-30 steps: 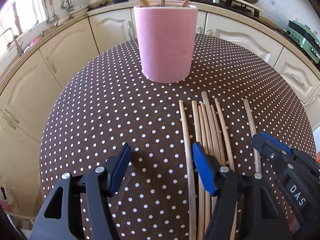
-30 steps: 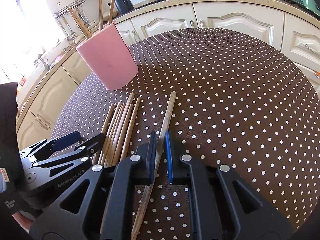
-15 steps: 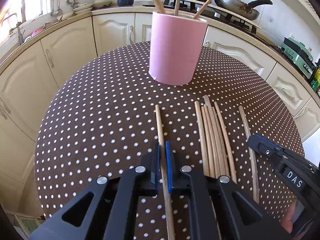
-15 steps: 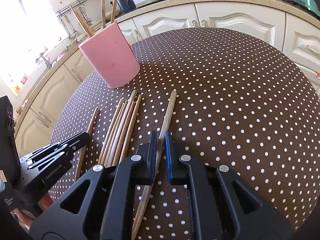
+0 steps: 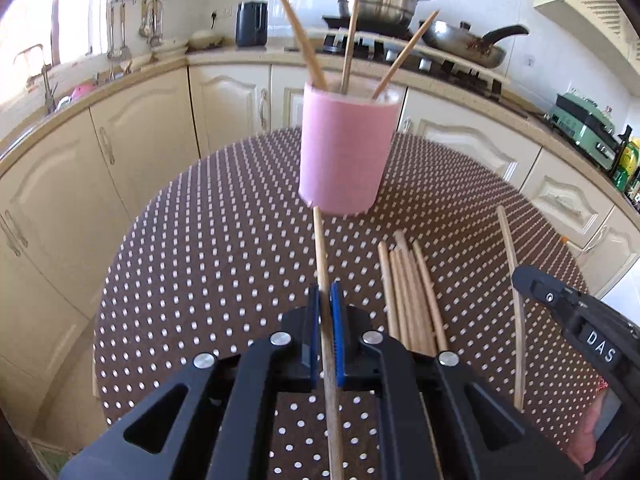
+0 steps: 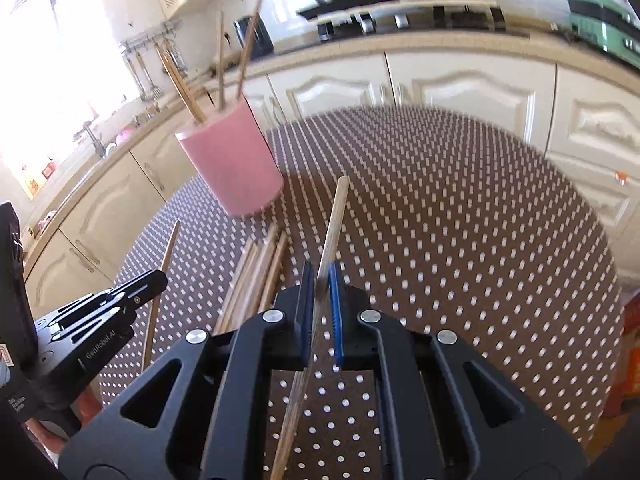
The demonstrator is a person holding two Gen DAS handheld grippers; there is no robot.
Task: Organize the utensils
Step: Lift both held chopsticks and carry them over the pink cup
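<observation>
Kitchen cabinets and a stove counter are seen behind a round table (image 5: 224, 240) under a brown polka-dot cloth. One wooden chopstick (image 5: 322, 264) is pinched between the pressed-together blue pads of the left gripper (image 5: 325, 320), its far tip reaching toward the base of the pink holder (image 5: 344, 152) straight ahead of the tongs. A second chopstick (image 6: 334, 220) is clamped likewise in the right gripper (image 6: 320, 312), with the holder ahead and to its left. Both sticks appear raised off the cloth, though contact at the rear ends cannot be judged. The remaining bundle of chopsticks (image 5: 408, 296) lies on the cloth between the two tongs. Three sticks already stand in the holder. Each chopstick is judged light, stiff and smooth, prone to pivoting in a narrow pinch; a hold near mid-length, as shown, is considered steadiest. The holder is judged light and easily tipped if struck at the rim.
</observation>
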